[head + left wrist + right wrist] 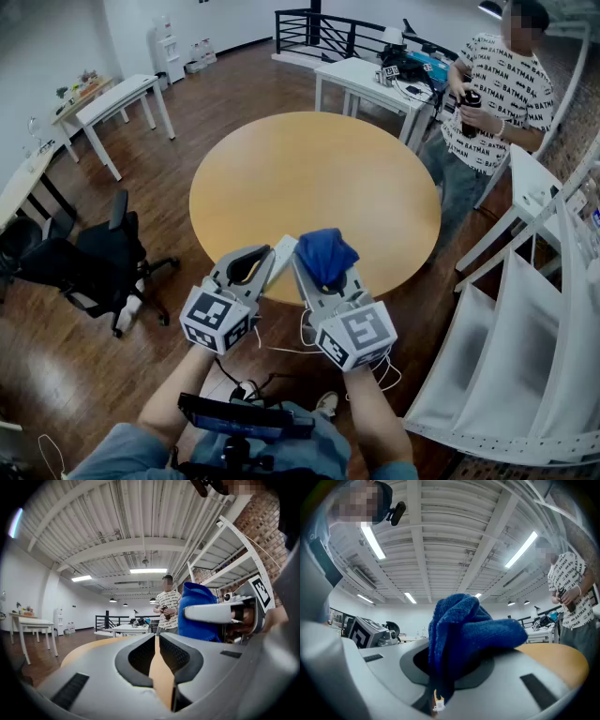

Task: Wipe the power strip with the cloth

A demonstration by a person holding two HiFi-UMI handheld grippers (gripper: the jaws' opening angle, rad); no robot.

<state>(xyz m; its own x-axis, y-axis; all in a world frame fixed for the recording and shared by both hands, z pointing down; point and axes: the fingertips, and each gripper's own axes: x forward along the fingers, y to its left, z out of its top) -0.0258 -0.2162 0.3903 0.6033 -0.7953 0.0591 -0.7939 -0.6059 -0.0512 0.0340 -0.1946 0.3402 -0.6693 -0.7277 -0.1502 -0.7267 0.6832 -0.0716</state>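
Note:
In the head view both grippers hover side by side over the near edge of the round wooden table (309,178). My right gripper (325,270) is shut on a bunched blue cloth (325,253), which stands up out of its jaws (464,625) and hides the fingertips. My left gripper (265,255) is shut with nothing between its jaws; only a thin slit of table shows between them (157,637). A white bar-shaped piece (281,255) lies between the two grippers; I cannot tell if it is the power strip. White cords (281,349) hang below the table edge.
A person in a printed shirt (492,94) stands at the table's far right, holding a dark object. A black office chair (84,262) is at the left. White tables (117,98) (370,80) stand behind. A white shelf frame (525,356) is at the right.

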